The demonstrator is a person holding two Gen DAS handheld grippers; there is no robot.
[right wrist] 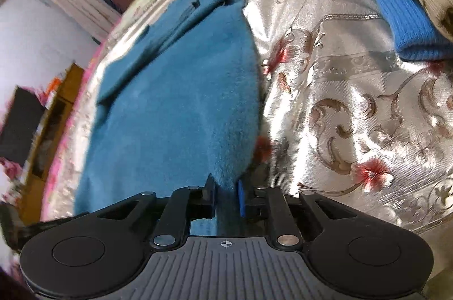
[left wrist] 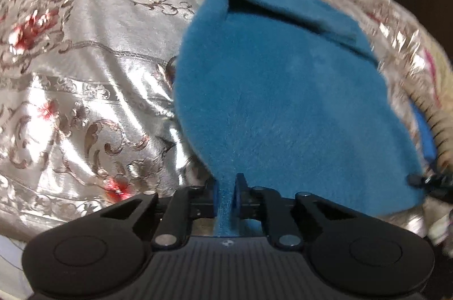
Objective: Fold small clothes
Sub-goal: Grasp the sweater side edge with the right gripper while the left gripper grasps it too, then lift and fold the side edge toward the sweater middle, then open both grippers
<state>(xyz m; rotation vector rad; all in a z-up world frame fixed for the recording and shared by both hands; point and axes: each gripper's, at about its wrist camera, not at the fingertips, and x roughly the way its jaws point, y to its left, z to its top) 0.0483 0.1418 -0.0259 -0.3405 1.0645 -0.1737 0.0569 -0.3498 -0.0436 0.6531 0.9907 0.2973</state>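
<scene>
Both the left gripper [left wrist: 226, 196] and right gripper [right wrist: 226, 196] are pinching the fuzzy teal fleece garment [left wrist: 283, 107] (thin bites), so uneven pulling is risking a slip.

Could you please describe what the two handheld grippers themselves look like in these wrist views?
Both the left gripper and right gripper are matte black, with ribbed grey bases, round side discs, silver pivot pins, a small crosshair mark, and blue pads on the fingers.

Both the left gripper [left wrist: 226, 193] and the right gripper [right wrist: 226, 196] are matte black, with ribbed grey centre plates, 2 round side discs, silver pivot screws behind blue-padded fingers [right wrist: 241, 198].
</scene>
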